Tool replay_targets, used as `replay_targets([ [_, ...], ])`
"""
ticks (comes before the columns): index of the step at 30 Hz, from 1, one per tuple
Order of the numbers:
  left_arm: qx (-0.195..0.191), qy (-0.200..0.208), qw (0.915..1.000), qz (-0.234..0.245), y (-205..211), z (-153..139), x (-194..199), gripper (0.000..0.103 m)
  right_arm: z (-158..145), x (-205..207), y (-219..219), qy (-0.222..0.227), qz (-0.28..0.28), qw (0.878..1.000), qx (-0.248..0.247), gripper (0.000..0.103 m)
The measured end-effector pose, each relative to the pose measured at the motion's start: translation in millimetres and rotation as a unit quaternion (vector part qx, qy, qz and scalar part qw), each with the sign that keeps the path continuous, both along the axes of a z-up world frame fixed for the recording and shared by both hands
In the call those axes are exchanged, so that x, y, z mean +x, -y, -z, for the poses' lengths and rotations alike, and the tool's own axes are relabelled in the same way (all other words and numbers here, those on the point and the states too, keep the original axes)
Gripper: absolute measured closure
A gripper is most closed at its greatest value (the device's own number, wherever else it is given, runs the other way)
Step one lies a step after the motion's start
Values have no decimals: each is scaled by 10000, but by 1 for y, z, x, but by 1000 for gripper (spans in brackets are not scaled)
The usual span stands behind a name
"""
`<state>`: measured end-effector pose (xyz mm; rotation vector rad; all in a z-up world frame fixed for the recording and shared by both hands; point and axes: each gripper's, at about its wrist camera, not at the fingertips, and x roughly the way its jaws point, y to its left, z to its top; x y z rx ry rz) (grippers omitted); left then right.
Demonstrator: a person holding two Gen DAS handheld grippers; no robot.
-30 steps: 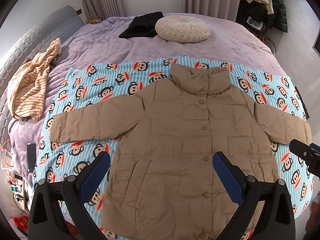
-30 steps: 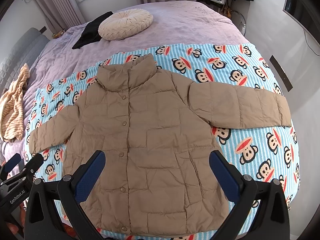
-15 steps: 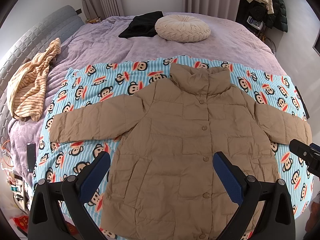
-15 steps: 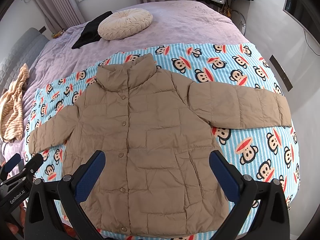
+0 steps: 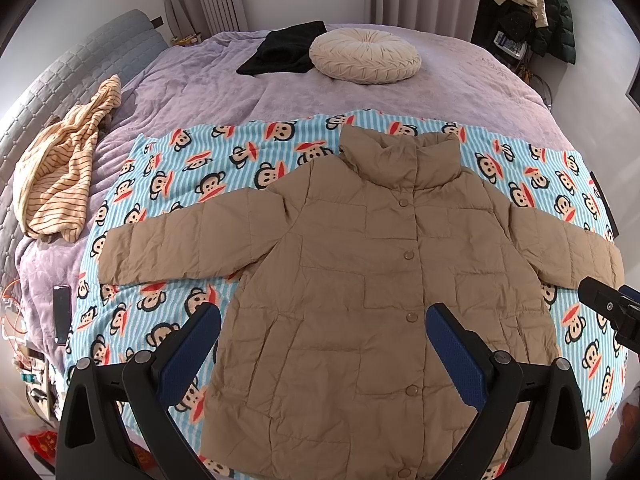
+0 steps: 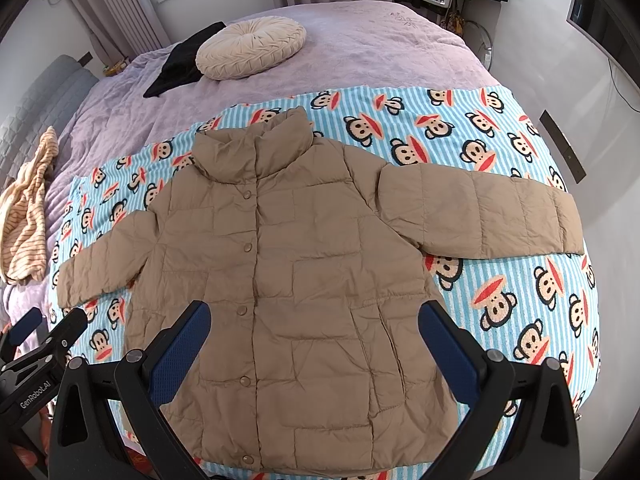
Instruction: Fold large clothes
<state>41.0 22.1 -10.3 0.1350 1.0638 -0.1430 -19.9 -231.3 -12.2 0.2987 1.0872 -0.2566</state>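
Note:
A tan quilted puffer jacket [image 5: 360, 280] [image 6: 288, 280] lies flat and buttoned, front up, on a blue striped monkey-print blanket [image 5: 192, 184] [image 6: 500, 280], with both sleeves spread out sideways. My left gripper [image 5: 322, 356] hovers open above the jacket's lower body, its blue pads wide apart and holding nothing. My right gripper [image 6: 314, 354] hovers open over the hem area in the same way. Each gripper shows at the edge of the other's view, the right gripper [image 5: 612, 312] and the left gripper [image 6: 36, 344].
The blanket covers the near part of a lilac bed [image 5: 460, 84]. At the far side lie a round cream cushion [image 5: 366, 60] and a black garment [image 5: 280, 54]. A striped yellow garment [image 5: 64, 172] sits at the left by the grey headboard [image 5: 80, 68]. A phone [image 5: 62, 314] lies at the bed's left edge.

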Motion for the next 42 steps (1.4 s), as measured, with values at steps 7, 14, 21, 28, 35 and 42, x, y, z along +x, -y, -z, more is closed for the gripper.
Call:
replay_targets([
  [7, -4, -5, 10000, -4, 0, 0, 1, 0, 0, 0, 0, -6, -6, 10000, 2, 0],
  [14, -6, -9, 10000, -2, 1, -1, 1, 0, 0, 0, 0, -9, -5, 10000, 1, 0],
  [21, -16, -43, 10000, 16, -1, 3, 1, 0, 0, 0, 0, -20, -3, 10000, 2, 0],
  [28, -54, -85, 9999, -6, -2, 8, 0, 0, 1, 1, -1, -26, 0, 10000, -13, 0],
  [35, -142, -108, 9998, 19, -1, 5, 1, 0, 3, 1, -3, -46, 10, 10000, 38, 0],
  [42, -290, -326, 9990, -68, -12, 13, 2, 0, 9, 0, -8, -127, -4, 9999, 89, 0],
])
